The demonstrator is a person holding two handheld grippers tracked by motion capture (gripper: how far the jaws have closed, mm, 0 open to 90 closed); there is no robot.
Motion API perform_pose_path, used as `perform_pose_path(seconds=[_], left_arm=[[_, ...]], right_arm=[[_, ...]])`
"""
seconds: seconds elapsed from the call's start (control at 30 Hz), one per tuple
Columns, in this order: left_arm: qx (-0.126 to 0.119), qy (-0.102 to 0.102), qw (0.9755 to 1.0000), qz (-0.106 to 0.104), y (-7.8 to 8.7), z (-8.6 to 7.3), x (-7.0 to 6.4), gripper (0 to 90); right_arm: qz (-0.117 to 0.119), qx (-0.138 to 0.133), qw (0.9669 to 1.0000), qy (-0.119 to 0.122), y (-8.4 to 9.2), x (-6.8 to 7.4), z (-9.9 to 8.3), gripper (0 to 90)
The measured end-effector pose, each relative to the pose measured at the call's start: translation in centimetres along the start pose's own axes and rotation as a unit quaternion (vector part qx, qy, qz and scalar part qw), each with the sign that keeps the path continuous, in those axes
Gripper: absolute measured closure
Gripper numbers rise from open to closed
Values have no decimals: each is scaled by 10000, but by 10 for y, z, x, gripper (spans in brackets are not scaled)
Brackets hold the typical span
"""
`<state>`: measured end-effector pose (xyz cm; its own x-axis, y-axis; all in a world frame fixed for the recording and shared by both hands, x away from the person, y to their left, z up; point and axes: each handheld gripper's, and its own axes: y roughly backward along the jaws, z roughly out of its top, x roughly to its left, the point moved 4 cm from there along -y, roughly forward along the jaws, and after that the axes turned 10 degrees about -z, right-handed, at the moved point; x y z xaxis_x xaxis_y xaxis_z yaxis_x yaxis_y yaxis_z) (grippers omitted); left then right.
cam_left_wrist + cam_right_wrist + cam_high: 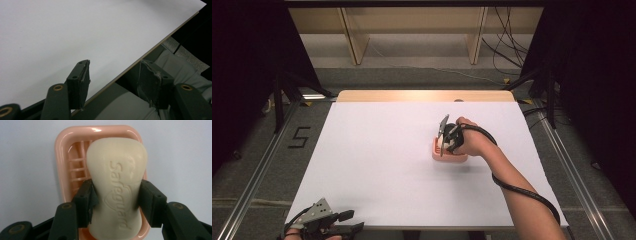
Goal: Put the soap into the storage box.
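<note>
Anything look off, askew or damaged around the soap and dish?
Nothing broken or spilled. The cream bar of soap sits off-centre over the pink plastic soap dish, toward its right side, clamped at its waist by the right gripper. The left gripper's pads look frayed at the edges.

Bright, even overhead light on the white table (377,165); dark surrounds, soft shadows, slight blur.

Open white worktop (377,165) stretches from 12 round to 9 o'clock of the pink soap dish (447,152), free for any pass. At 5 o'clock, the forearm (512,190) and trailing cable (522,192) bar the near-right approach.
</note>
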<state>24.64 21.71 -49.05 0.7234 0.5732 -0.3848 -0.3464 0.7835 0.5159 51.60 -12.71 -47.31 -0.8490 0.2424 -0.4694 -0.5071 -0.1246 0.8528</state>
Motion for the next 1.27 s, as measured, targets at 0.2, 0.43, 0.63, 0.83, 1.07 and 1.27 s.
perform_pose_path(seconds=[0.2, 0.43, 0.63, 0.83, 1.07, 1.27], left_arm=[[10, 76, 10000, 12, 0, 0, 0, 414], [17, 89, 10000, -2, 0, 0, 0, 414], [-9, 17, 10000, 6, 0, 0, 0, 414], [-7, 84, 10000, 10, 0, 0, 0, 414], [28, 67, 10000, 25, 0, -1, 0, 414], [-40, -5, 10000, 61, 0, 0, 1, 414]], right_arm=[[-7, 82, 9999, -90, -2, 1, -1, 494], [-5, -4, 9999, -121, 1, 1, 0, 463], [-22, -38, 9997, -248, 13, 2, -3, 427], [-144, -282, 9981, -531, 27, 7, -10, 416], [-134, -706, 9892, -1279, 41, 29, -31, 435], [-83, -919, 9804, -1741, 48, 61, -57, 498]])
